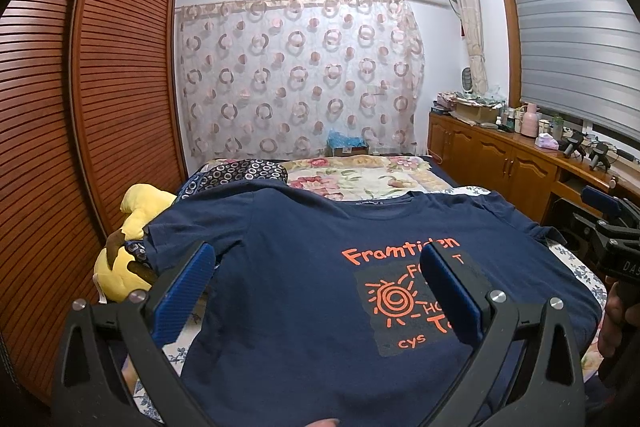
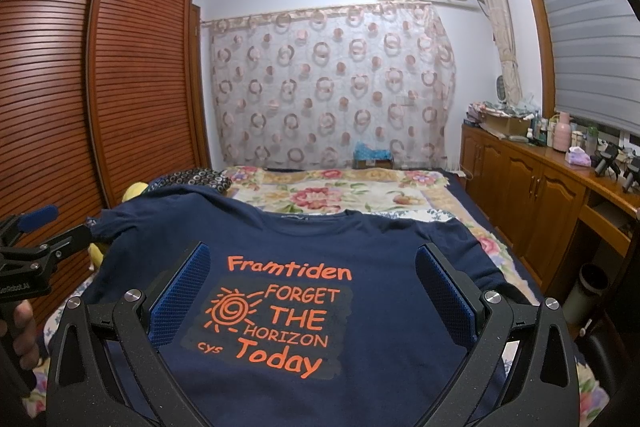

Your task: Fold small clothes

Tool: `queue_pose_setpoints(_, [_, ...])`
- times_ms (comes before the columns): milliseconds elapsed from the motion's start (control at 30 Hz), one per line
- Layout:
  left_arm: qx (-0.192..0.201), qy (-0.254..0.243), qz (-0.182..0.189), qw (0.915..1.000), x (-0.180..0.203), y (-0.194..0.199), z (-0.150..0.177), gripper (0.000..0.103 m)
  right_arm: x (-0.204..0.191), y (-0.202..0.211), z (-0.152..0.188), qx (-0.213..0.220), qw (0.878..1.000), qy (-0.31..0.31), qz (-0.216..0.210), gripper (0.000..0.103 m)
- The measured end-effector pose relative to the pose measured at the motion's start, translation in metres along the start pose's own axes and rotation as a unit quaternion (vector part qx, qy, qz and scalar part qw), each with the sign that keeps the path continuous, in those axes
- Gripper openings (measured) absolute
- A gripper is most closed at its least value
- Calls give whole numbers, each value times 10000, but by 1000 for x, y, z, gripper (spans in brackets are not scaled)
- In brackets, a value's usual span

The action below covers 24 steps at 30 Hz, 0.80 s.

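T-shirt [image 1: 304,291], navy, is spread flat and face up on the bed [image 1: 400,183], collar pointed toward the far curtain [image 1: 296,75]. Orange print "Framtiden FORGET THE HORIZON Today" with a sun spiral is read in full in the right wrist view [image 2: 280,319]; in the left wrist view it is partly covered by a blue finger pad [image 1: 452,295]. Both sleeves are laid out to the sides; the left sleeve [image 1: 188,231] is draped near a yellow plush toy [image 1: 132,243] at the bed's edge.

Left claw [image 1: 316,291] is held released, fingers spread wide above the shirt's lower half, nothing gripped. Right claw [image 2: 312,295] is likewise released, pads wide apart and framing the print, nothing gripped. Whether either claw touches the fabric cannot be told. Each claw is also caught at the edge of the other's view: the right one [image 1: 612,227] at the far right, the left one [image 2: 36,227] at the far left.

Floral quilt [image 2: 332,195] is seen beyond the collar, with a patterned pillow [image 2: 192,179] at its left. Slatted wardrobe [image 1: 80,107] is seen left of the bed, a wooden cabinet [image 2: 532,187] with clutter on its surface at the right.
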<state>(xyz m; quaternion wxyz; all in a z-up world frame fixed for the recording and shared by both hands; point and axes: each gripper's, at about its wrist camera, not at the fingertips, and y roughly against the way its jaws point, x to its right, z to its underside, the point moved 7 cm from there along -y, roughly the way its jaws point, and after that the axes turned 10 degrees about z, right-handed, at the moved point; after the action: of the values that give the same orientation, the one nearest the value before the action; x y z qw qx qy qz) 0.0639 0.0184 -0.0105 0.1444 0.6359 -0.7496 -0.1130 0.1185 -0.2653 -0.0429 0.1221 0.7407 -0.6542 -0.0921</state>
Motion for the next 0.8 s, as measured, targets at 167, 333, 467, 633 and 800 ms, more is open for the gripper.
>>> queue_pose_setpoints(167, [5,-9,0,10000,1,0,0,103,0,0,0,4,10000,2,-2,103])
queue_pose_setpoints(333, [10,-14,-6,10000,1,1,0,103,0,0,0,4,10000,4,-2,103])
queue_pose_setpoints(467, [10,-20,-5,10000,0,1,-1,103,0,0,0,8,10000,6,0,103])
queue_pose_setpoints(633, [17,-27,-6,10000,1,1,0,103,0,0,0,8,10000,-1,-6,103])
queue_pose_setpoints(800, [16,-30,-9,10000,1,1,0,103,0,0,0,12,10000,4,-2,103])
